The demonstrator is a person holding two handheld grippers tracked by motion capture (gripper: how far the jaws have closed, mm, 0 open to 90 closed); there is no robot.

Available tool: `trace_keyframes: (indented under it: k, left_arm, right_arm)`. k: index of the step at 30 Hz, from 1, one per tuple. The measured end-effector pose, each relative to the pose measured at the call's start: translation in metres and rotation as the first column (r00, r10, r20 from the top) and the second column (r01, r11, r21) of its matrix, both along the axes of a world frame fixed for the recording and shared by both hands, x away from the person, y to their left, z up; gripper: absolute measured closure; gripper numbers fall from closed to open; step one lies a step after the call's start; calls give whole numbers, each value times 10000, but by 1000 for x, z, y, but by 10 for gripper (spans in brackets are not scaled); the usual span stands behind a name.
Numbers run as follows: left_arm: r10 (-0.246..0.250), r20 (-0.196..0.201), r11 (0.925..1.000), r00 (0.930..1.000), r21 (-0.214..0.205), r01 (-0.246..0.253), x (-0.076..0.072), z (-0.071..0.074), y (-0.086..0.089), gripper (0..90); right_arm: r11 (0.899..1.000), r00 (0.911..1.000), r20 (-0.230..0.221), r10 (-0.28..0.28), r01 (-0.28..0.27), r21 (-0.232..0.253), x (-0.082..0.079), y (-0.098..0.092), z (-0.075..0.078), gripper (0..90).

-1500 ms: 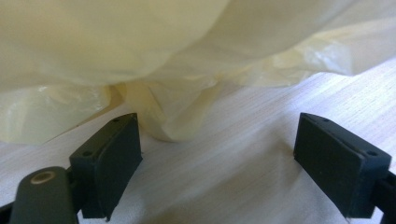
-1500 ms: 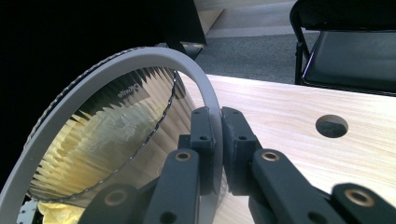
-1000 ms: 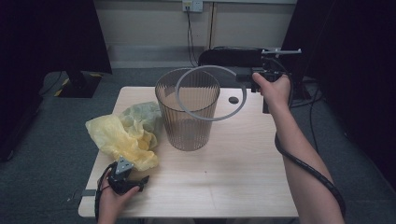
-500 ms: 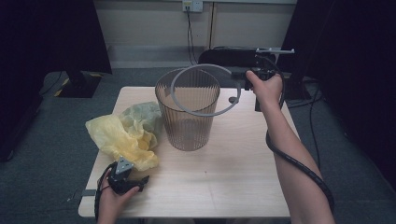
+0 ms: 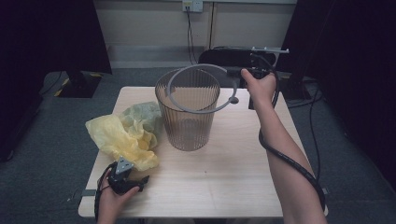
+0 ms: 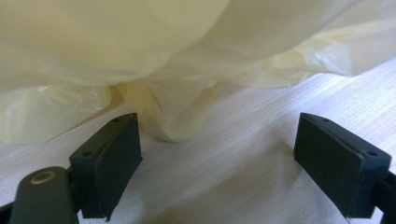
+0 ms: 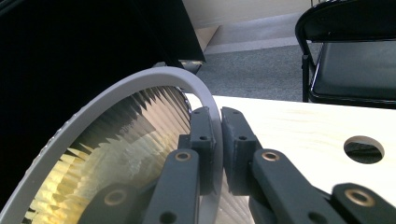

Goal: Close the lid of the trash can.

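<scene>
From the high view I've got a ribbed, see-through bin (image 5: 187, 112) standing upright mid-table, and my right gripper (image 5: 236, 71) at about 1 o'clock from it, holding a grey ring (image 5: 196, 88) tilted over the bin's mouth, far side raised. A crumpled yellow plastic bag (image 5: 122, 135) lies at the bin's 9 o'clock, touching its base. My left gripper (image 5: 125, 178) sits low at 7 o'clock, just beside the bag. A black chair (image 5: 224, 56) stands behind the table (image 5: 224, 172).

Left gripper view gives me what the top camera can't: jaws spread wide with bare tabletop between them, a fold of the bag (image 6: 168, 116) just ahead at 12 o'clock.

Right gripper view: jaws clenched on the ring's (image 7: 140, 86) rim, which arcs away toward 9 o'clock with the bin's ribs (image 7: 126, 140) beneath. A cable hole (image 7: 364, 148) sits at 3 o'clock.
</scene>
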State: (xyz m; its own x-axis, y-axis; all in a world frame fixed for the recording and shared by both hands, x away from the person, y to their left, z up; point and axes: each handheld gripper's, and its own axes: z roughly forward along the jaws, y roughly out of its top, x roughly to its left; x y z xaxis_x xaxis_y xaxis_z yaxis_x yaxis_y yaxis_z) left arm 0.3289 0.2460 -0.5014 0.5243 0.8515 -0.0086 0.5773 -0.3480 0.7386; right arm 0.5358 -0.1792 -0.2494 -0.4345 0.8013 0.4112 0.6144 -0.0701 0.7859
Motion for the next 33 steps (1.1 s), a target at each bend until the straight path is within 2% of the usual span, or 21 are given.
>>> trace_keyframes:
  k: [7, 13, 19, 27, 33]
  left_arm:
    - [-7, -4, 10000, 10000, 0, 7, 0, 0, 0, 142]
    - [-8, -3, 10000, 10000, 1, 8, 0, 0, 0, 142]
    - [-5, -3, 10000, 10000, -1, 5, 0, 0, 0, 142]
    - [-6, -2, 10000, 10000, -2, 6, 0, 0, 0, 142]
    - [-4, -1, 10000, 10000, -3, 4, 0, 0, 0, 142]
  right_arm:
    - [10000, 9999, 166, -25, 24, 85, 5, 7, 1, 836]
    - [9998, 9997, 235, -51, 46, 191, 8, 13, -4, 835]
    - [9999, 9989, 448, -146, 145, 25, 9, 18, -8, 830]
    - [9999, 9979, 644, 117, -120, 51, 10, 24, -11, 800]
    - [9996, 9963, 821, 260, -250, -131, 11, 30, -11, 795]
